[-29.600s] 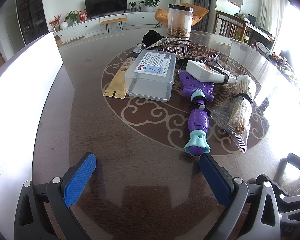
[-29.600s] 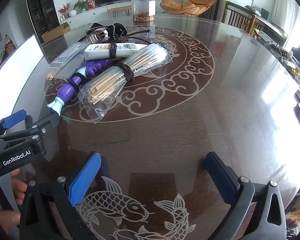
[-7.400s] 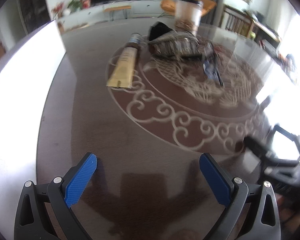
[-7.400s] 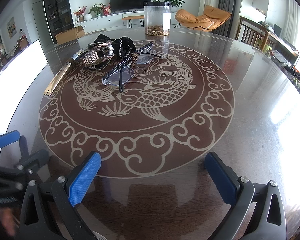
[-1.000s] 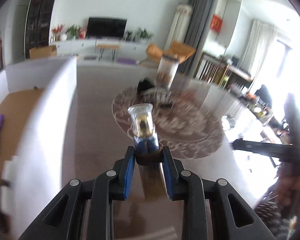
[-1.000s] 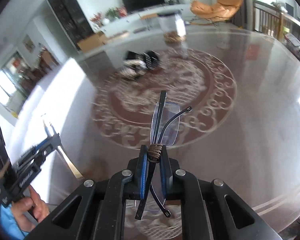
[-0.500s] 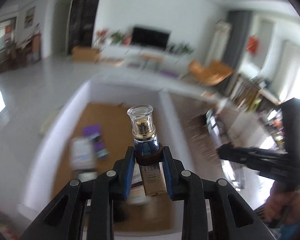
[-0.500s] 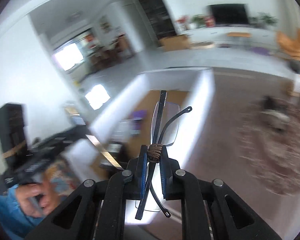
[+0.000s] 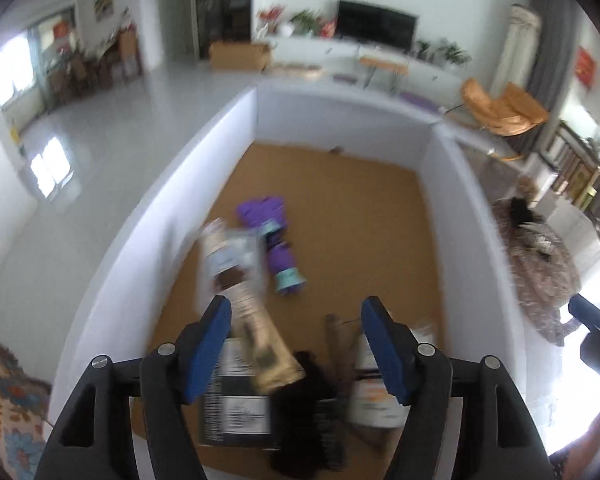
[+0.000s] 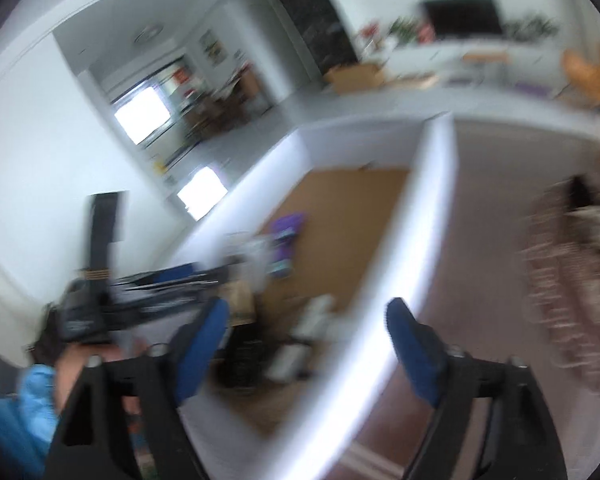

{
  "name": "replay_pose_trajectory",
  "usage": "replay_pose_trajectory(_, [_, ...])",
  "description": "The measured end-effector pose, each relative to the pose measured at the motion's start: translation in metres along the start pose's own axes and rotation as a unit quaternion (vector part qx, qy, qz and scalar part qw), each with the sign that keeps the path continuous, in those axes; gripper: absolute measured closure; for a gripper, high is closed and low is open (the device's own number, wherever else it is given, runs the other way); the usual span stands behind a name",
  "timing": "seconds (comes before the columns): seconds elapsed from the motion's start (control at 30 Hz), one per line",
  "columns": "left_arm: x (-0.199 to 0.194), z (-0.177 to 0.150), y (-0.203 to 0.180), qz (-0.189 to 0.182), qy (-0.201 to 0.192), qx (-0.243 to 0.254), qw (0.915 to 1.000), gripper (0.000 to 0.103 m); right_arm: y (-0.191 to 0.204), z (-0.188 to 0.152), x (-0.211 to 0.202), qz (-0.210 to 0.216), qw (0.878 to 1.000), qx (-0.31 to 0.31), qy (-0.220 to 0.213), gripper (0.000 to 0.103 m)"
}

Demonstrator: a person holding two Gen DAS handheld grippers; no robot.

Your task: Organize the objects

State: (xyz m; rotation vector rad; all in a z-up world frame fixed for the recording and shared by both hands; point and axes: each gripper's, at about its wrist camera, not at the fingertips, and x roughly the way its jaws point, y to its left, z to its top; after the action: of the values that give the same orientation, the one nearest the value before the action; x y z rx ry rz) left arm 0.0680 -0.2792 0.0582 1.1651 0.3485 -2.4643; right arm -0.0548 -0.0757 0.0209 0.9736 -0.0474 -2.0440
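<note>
Both grippers are now over the white box [image 9: 256,120], and both have just let go. The left gripper [image 9: 296,344] had its jaws clamped on the gold-capped bottle [image 9: 256,332] half a second ago; its jaws have just been opening and now stand apart. The bottle is blurred, lying slantwise just past the left blue pad [image 9: 210,340], cap end toward 11 o'clock, apparently dropping free onto the pile. No pad presses on it.

The right gripper [image 10: 306,340] had the glasses pinched half a second ago; its jaws have just been opening too, now wide apart with nothing between them. Glasses: cannot pick them out, the right view is too smeared. They probably fell into the box near its 6 o'clock end.

Box contents in the left view: purple toy [image 9: 274,240] near centre on the brown floor [image 9: 360,220], clear lidded case [image 9: 240,256] just beside it at 9 o'clock, a dark heap [image 9: 312,412] and printed packets at 6 o'clock.

Still on the round table [image 9: 500,380], at 3 o'clock outside the box wall: a dark patterned bundle [image 9: 532,232].

In the right view the person's hand [image 10: 72,364] holds the left tool at 8 o'clock.

Judgement: two more items are binned and the bundle looks like the next pick.
</note>
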Motion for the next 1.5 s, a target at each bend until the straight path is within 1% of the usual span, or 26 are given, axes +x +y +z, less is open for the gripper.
replay_pose_trajectory(0.03, [-0.011, -0.001, -0.018, -0.020, -0.014, 0.011, 0.9996, 0.036, -0.014, -0.006, -0.008, -0.031, 0.999, 0.001, -0.018, 0.009])
replay_pose_trajectory(0.07, [-0.021, -0.005, -0.026, -0.038, -0.023, 0.018, 0.9989, 0.036, -0.032, -0.015, -0.016, -0.073, 0.997, 0.006, -0.036, 0.007])
replay_pose_trajectory(0.1, [-0.033, -0.009, -0.042, -0.062, -0.032, 0.028, 0.9972, 0.036, -0.051, -0.024, -0.022, -0.120, 0.991, 0.016, -0.049, 0.007])
replay_pose_trajectory(0.13, [-0.046, -0.010, -0.053, -0.084, -0.037, 0.037, 0.9951, 0.035, -0.075, -0.036, -0.026, -0.171, 0.983, 0.030, -0.053, 0.007])
replay_pose_trajectory(0.17, [-0.059, -0.012, -0.070, -0.111, -0.043, 0.051, 0.9916, 0.033, -0.098, -0.046, -0.028, -0.209, 0.976, 0.044, -0.047, 0.007])
replay_pose_trajectory(0.2, [-0.067, -0.014, -0.091, -0.134, -0.048, 0.066, 0.9876, 0.024, -0.120, -0.057, -0.030, -0.248, 0.966, 0.060, -0.036, 0.007])
replay_pose_trajectory(0.23, [-0.075, -0.019, -0.113, -0.159, -0.052, 0.084, 0.9823, 0.012, -0.142, -0.068, -0.031, -0.289, 0.954, 0.078, -0.022, 0.007])
replay_pose_trajectory(0.3, [-0.081, -0.027, -0.151, -0.197, -0.056, 0.114, 0.9721, 0.000, -0.172, -0.086, -0.038, -0.338, 0.936, 0.098, -0.003, 0.007])
replay_pose_trajectory(0.33, [-0.080, -0.035, -0.170, -0.215, -0.055, 0.131, 0.9662, 0.000, -0.185, -0.092, -0.045, -0.353, 0.930, 0.101, 0.002, 0.007])
replay_pose_trajectory(0.37, [-0.076, -0.043, -0.190, -0.224, -0.047, 0.150, 0.9618, 0.000, -0.194, -0.098, -0.050, -0.365, 0.925, 0.102, 0.006, 0.007])
replay_pose_trajectory(0.43, [-0.064, -0.057, -0.219, -0.222, -0.028, 0.178, 0.9583, 0.000, -0.204, -0.109, -0.059, -0.387, 0.917, 0.094, 0.012, 0.007])
replay_pose_trajectory(0.5, [-0.040, -0.068, -0.239, -0.204, -0.011, 0.191, 0.9600, 0.000, -0.209, -0.117, -0.062, -0.400, 0.912, 0.094, 0.022, 0.007])
replay_pose_trajectory(0.57, [-0.012, -0.074, -0.248, -0.179, 0.006, 0.188, 0.9657, 0.000, -0.215, -0.117, -0.064, -0.402, 0.910, 0.101, 0.031, 0.007])
replay_pose_trajectory(0.63, [0.012, -0.075, -0.252, -0.157, 0.017, 0.179, 0.9711, 0.000, -0.214, -0.112, -0.059, -0.403, 0.909, 0.099, 0.031, 0.007])
replay_pose_trajectory(0.73, [0.039, -0.074, -0.256, -0.118, 0.018, 0.172, 0.9777, 0.000, -0.212, -0.111, -0.057, -0.403, 0.909, 0.097, 0.036, 0.007])
replay_pose_trajectory(0.8, [0.059, -0.075, -0.255, -0.098, 0.015, 0.174, 0.9797, 0.000, -0.216, -0.114, -0.061, -0.400, 0.910, 0.098, 0.036, 0.007])
replay_pose_trajectory(0.87, [0.068, -0.072, -0.256, -0.084, 0.017, 0.176, 0.9807, 0.000, -0.218, -0.115, -0.063, -0.394, 0.912, 0.107, 0.035, 0.007])
replay_pose_trajectory(1.0, [0.088, -0.071, -0.258, -0.072, 0.026, 0.172, 0.9820, 0.000, -0.227, -0.117, -0.066, -0.383, 0.914, 0.132, 0.033, 0.007])
replay_pose_trajectory(1.1, [0.099, -0.075, -0.259, -0.076, 0.037, 0.164, 0.9829, 0.000, -0.230, -0.119, -0.069, -0.378, 0.914, 0.147, 0.031, 0.007])
replay_pose_trajectory(1.17, [0.106, -0.079, -0.260, -0.071, 0.045, 0.166, 0.9826, 0.000, -0.231, -0.119, -0.070, -0.376, 0.914, 0.152, 0.030, 0.007])
replay_pose_trajectory(1.23, [0.107, -0.081, -0.257, -0.074, 0.039, 0.159, 0.9837, 0.000, -0.231, -0.118, -0.069, -0.377, 0.913, 0.152, 0.030, 0.007])
replay_pose_trajectory(1.37, [0.112, -0.079, -0.258, -0.078, 0.041, 0.153, 0.9843, 0.000, -0.232, -0.117, -0.068, -0.377, 0.913, 0.153, 0.032, 0.005])
replay_pose_trajectory(1.43, [0.111, -0.079, -0.258, -0.078, 0.040, 0.152, 0.9846, 0.000, -0.235, -0.113, -0.064, -0.372, 0.916, 0.147, 0.036, 0.005])
replay_pose_trajectory(1.5, [0.111, -0.079, -0.258, -0.078, 0.040, 0.152, 0.9846, 0.000, -0.240, -0.109, -0.064, -0.374, 0.916, 0.140, 0.038, 0.005])
